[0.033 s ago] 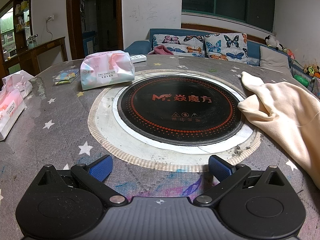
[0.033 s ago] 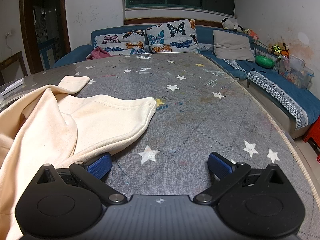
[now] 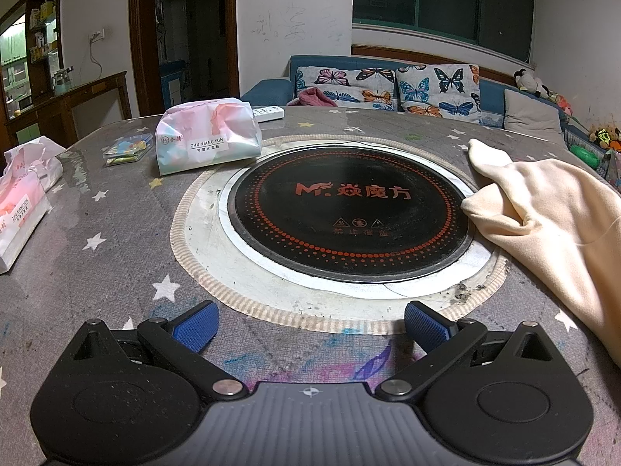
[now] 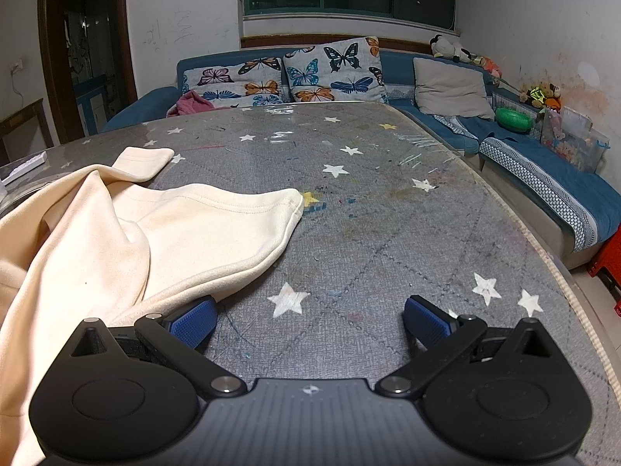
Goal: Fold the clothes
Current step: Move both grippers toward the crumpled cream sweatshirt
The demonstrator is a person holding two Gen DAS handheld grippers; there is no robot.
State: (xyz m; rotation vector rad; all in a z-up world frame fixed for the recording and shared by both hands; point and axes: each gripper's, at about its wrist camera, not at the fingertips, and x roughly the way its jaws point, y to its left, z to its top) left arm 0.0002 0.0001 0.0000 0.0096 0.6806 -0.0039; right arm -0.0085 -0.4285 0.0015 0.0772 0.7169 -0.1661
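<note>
A cream garment (image 4: 174,233) lies crumpled on the grey star-patterned table (image 4: 388,233), spread over its left part in the right wrist view. One corner of it points toward the middle of the table. My right gripper (image 4: 310,322) is open and low over the table, with only bare tabletop between its fingers. Its left blue pad (image 4: 194,322) sits right at the garment's near hem; I cannot tell if they touch. In the left wrist view the same garment (image 3: 551,217) lies at the right. My left gripper (image 3: 310,326) is open, holds nothing, and stands apart from the cloth.
A round black induction hob (image 3: 349,209) is set into the table ahead of the left gripper. Two tissue packs (image 3: 207,139) (image 3: 23,202), a small clear box (image 3: 128,149) and a remote (image 3: 268,112) lie beyond and left. A blue sofa (image 4: 543,178) runs past the table's right edge.
</note>
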